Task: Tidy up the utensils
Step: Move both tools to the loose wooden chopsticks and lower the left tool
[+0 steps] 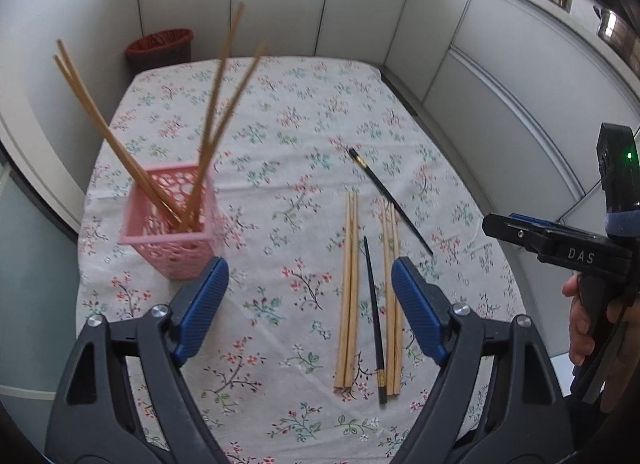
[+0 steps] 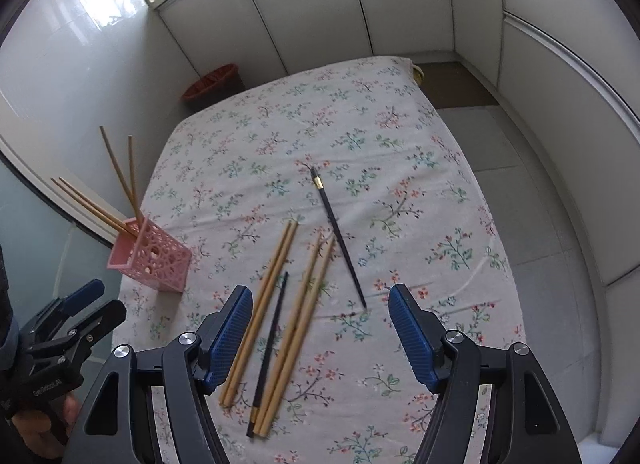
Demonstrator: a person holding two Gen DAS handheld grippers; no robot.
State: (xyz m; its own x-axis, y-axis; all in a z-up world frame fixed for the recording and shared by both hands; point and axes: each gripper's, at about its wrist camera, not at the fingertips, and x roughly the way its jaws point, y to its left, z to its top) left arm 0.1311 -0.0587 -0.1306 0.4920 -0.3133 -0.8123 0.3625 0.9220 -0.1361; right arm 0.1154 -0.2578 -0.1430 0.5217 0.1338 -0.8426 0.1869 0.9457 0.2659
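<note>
**Floral cloth, pink holder, six chopsticks left to collect**

Floral tablecloth (image 1: pixel 280 112) covers the whole work surface, and on it everything else sits. Largest of the task's things is the pink basket (image 1: pixel 172 232), a perforated square holder near the left edge of the cloth, with four wooden chopsticks (image 1: pixel 216 104) already leaning out of it at different angles. To its right, well apart from it, the loose utensils lie flat: a bamboo pair (image 1: pixel 350 284) side by side, a black chopstick (image 1: pixel 374 312) just beside it, a second bamboo pair (image 1: pixel 392 296) touching or nearly touching that black one, and another black chopstick (image 1: pixel 390 200) lying diagonally farther out.

Judging from this, the job is partway done: some sticks are stowed, six remain on the cloth, and the step in hand looks like reaching for the next one. That move calls for lowering one tool onto a thin stick lying flat, closing across its width without dragging its neighbours, then tipping it upright into the holder.

Left gripper (image 1: pixel 310 300) hangs above the cloth, jaws spread wide, gripping nothing and touching nothing. Right gripper (image 2: pixel 321 326) is likewise released and empty, poised over the loose sticks, which show between its blue pads (image 2: pixel 230 338).
</note>
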